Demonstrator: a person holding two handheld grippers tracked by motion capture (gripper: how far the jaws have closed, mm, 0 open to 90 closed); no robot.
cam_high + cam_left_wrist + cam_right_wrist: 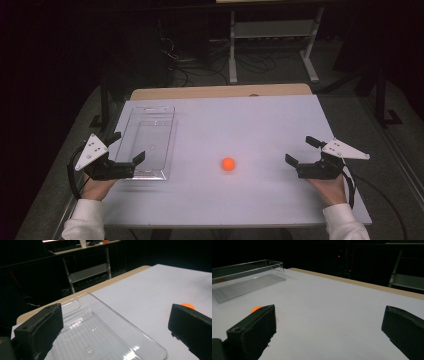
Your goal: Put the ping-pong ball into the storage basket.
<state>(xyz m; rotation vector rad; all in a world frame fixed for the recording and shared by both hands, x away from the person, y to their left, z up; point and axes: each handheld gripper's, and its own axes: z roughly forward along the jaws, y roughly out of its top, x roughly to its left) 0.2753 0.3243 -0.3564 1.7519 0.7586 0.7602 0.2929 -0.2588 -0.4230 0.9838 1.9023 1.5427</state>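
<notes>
Small orange ball sits alone, mid-table.
From the high view we see left gripper and right gripper gaping wide, empty, ball between them; in each gripper view it peeks past one jaw, beside the clear tray.

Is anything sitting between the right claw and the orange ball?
Nothing visible: bare white table lies between the open right claw and the orange ball. The clear tray sits beyond the ball.

White bench, wooden edge at far side. White metal shelf frame behind, cables on dark floor.
</notes>
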